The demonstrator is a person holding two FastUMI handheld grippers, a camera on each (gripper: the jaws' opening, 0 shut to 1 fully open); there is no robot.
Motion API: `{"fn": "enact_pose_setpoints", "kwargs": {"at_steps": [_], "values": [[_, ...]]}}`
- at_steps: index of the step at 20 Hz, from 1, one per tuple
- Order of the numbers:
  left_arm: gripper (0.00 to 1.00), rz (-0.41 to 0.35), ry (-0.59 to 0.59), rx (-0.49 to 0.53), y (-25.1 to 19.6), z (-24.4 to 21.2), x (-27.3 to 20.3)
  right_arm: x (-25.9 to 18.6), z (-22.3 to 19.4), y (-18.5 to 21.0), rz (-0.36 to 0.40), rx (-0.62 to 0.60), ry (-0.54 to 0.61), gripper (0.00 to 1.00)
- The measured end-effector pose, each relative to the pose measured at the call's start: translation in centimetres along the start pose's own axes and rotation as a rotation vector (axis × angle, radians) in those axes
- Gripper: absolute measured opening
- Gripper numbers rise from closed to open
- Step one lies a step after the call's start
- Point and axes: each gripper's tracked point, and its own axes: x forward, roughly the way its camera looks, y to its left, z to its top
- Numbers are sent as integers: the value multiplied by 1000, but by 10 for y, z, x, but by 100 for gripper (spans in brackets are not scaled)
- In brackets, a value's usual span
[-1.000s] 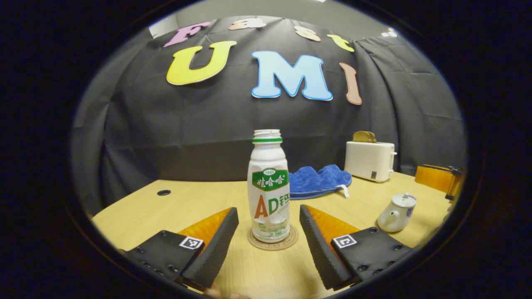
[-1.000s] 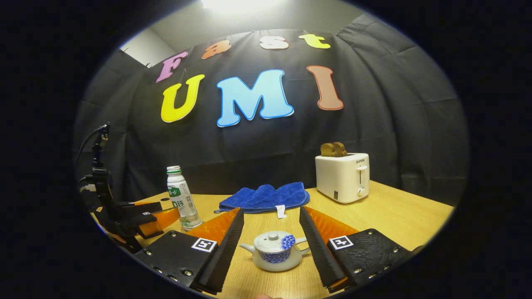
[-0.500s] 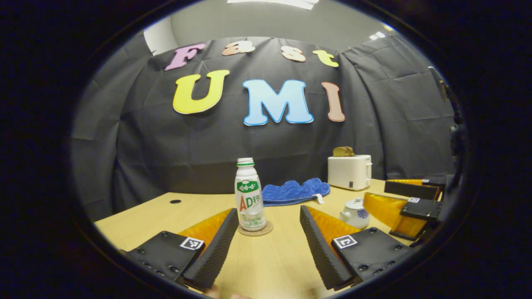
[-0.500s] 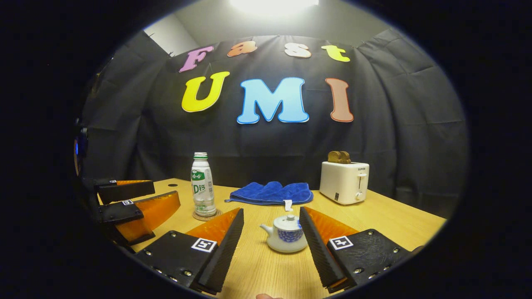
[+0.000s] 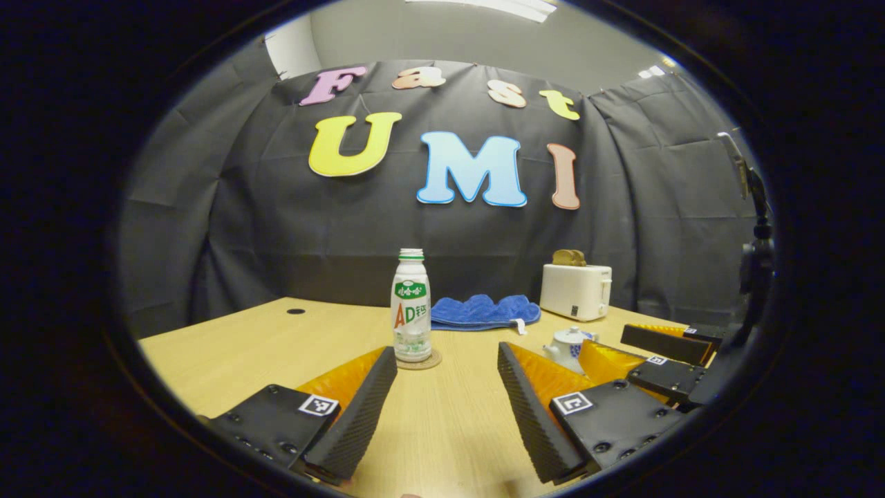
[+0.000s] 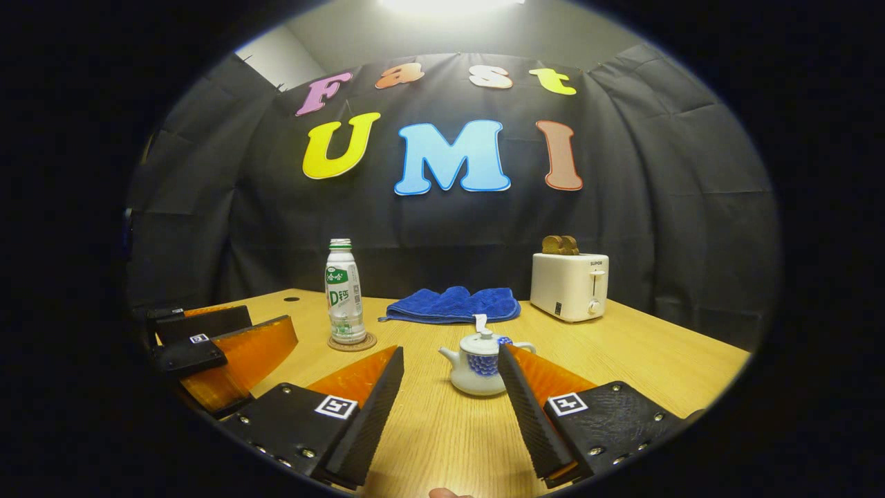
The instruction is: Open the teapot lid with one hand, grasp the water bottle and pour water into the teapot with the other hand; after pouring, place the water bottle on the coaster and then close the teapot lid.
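Both grippers backed off; water bottle point(image 5: 411, 305) on coaster point(image 5: 419, 362), teapot point(image 6: 479, 360) lidded.
Left gripper point(image 5: 446, 402) and right gripper point(image 6: 451, 407) wide open, empty; risk: clipping teapot.

Staged recording booth, not a real kitchen; creased black cloth wall point(image 6: 657, 228) hangs as backdrop on all visible sides, plain grey room wall and a ceiling light point(image 6: 449, 5) above it; one pale wood-grain table point(image 6: 643, 353) with a cable hole; household props set out on it: white two-slot toaster point(image 6: 569, 286) holding toast, crumpled blue towel point(image 6: 453, 305); tracking-marker squares point(image 6: 336, 407) on the handheld rigs.
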Motion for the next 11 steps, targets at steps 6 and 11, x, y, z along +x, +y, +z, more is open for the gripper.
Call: {"fn": "enact_pose_setpoints", "kwargs": {"at_steps": [6,11], "values": [[98,27,2,50,-6,-4,1,-2,0,3,2,2,-1,96],[99,109,3,69,4,-6,-6,-4,0,19,71,-2,-1,96]]}}
